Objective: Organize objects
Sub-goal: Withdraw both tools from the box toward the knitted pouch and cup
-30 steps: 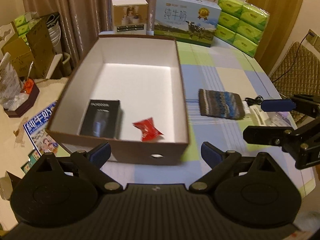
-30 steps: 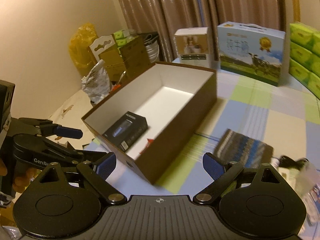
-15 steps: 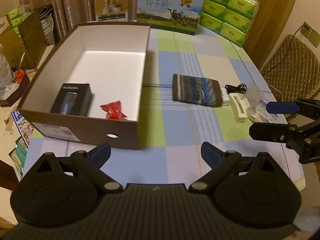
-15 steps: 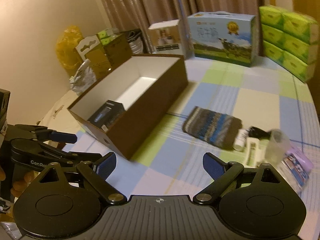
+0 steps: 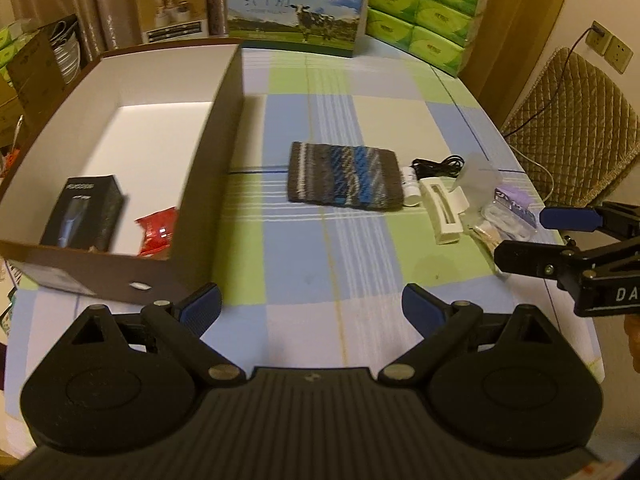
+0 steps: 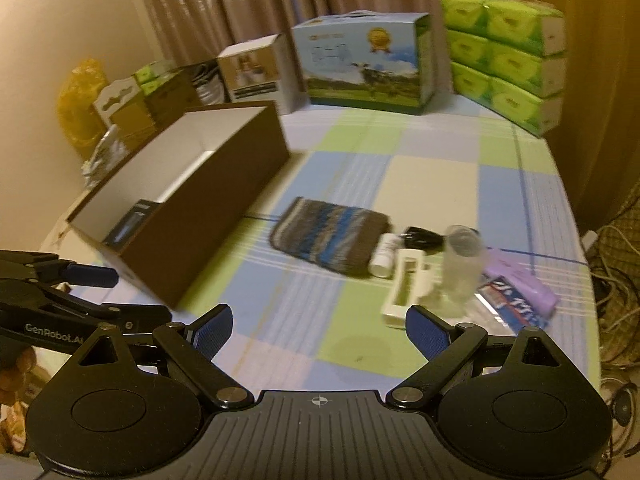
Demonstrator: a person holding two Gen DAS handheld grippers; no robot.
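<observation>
A brown open box (image 5: 208,152) (image 6: 224,200) with a white inside stands at the table's left; in it lie a black carton (image 5: 82,210) and a red packet (image 5: 158,230). A striped knitted pouch (image 5: 344,178) (image 6: 326,236) lies mid-table. To its right sit a small white bottle (image 6: 382,256), a black cable (image 5: 438,164), a white holder (image 5: 442,210) (image 6: 408,284), a clear cup (image 6: 462,268) and a purple packet (image 6: 520,284). My left gripper (image 5: 310,310) is open over the near table. My right gripper (image 6: 318,330) is open too, nothing between its fingers.
At the table's far end stand a milk carton with a cow picture (image 5: 296,8), a small beige box (image 5: 172,10) and stacked green tissue packs (image 5: 424,12). A quilted chair (image 5: 572,128) stands at the right. Cardboard boxes and bags crowd the left side.
Both grippers have swung to the right, away from the box and toward the pouch and the small items. The box has slid to the left in both views. Both stay open.
</observation>
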